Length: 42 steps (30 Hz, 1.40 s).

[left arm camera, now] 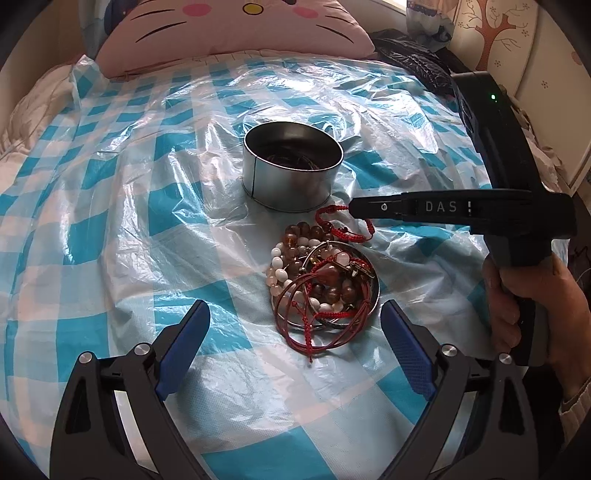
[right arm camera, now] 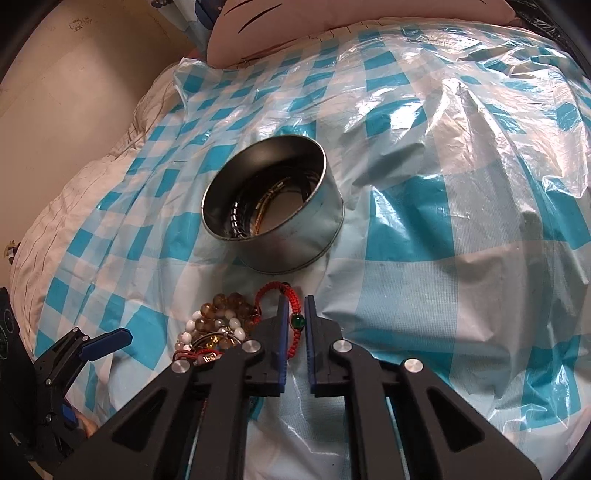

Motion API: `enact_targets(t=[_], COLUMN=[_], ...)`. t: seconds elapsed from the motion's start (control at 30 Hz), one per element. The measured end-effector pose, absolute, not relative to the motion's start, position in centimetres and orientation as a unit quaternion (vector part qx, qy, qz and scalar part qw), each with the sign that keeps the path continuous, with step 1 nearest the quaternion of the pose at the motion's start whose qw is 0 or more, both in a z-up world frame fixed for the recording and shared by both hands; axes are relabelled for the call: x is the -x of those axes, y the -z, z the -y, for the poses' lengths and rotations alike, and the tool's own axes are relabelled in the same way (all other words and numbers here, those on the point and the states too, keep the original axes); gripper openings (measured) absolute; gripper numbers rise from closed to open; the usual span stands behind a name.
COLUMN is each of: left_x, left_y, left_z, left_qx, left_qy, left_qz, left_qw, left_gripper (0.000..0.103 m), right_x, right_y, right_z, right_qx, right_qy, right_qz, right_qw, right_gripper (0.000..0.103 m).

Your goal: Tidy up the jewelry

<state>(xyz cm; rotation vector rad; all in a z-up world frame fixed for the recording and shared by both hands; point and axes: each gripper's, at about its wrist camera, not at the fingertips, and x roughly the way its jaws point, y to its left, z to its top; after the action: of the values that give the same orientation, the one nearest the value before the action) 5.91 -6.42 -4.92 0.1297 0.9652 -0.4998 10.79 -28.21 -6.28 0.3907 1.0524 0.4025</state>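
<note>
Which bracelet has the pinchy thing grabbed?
The red braided cord bracelet with one green bead. The right hand-held gripper is shut on it, just outside the pile, while the brown and white beaded bracelets lie untouched on the shallow metal dish.

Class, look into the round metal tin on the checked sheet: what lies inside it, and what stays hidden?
Inside the metal tin, dark and metallic bangles curl along the wall around bare pale floor. The near wall hides the part of the floor closest to the cameras.

The right gripper's (right arm camera: 295,317) black arms are hiding most of the heap of bracelets (right arm camera: 218,325). The round tin's (right arm camera: 295,240) near wall is blocking its dark contents. The frame edge is cropping the cat-face pillow (left arm camera: 229,29).
</note>
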Motion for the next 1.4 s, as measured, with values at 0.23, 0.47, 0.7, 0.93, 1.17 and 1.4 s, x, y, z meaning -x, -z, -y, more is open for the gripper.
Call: enact_targets(t=[0.23,0.47,0.7,0.93,1.17,1.4], left_x=[-4.6,-4.3,-5.2,-5.4,-6.7,-7.6], left_y=[4.5,6.2,5.5,6.3,5.6,4.8], left_z=[8.5,12.0,10.8,11.2,8.5,5.6], left_qx=[-0.109,-0.212,-0.166,-0.188,-0.095,-0.006], left_qy=[0.26,0.239,0.244,0.227,0.234,0.24], left_qz=[-0.428,-0.414,-0.42,-0.425,-0.446,-0.451], left_qw=[0.859,0.853,0.858,0.856,0.858,0.86], left_gripper=[0.09,0.079,0.074,0.045,0.01,0.006], right_x=[-10.6,-10.5,-10.5,-10.5,-10.5,-10.5], right_y=[5.3,4.8,4.8,4.7,4.7,4.8], right_z=[30.0,30.2,30.4,30.3,30.3,30.3], right_qx=[-0.229,-0.239,-0.244,-0.244,-0.246,-0.245], right_qy=[-0.194,-0.2,-0.202,-0.205,-0.205,-0.206], right_qz=[-0.469,-0.463,-0.461,-0.461,-0.461,-0.462], right_qw=[0.831,0.83,0.829,0.828,0.828,0.827], right_gripper=[0.009,0.009,0.009,0.009,0.009,0.009])
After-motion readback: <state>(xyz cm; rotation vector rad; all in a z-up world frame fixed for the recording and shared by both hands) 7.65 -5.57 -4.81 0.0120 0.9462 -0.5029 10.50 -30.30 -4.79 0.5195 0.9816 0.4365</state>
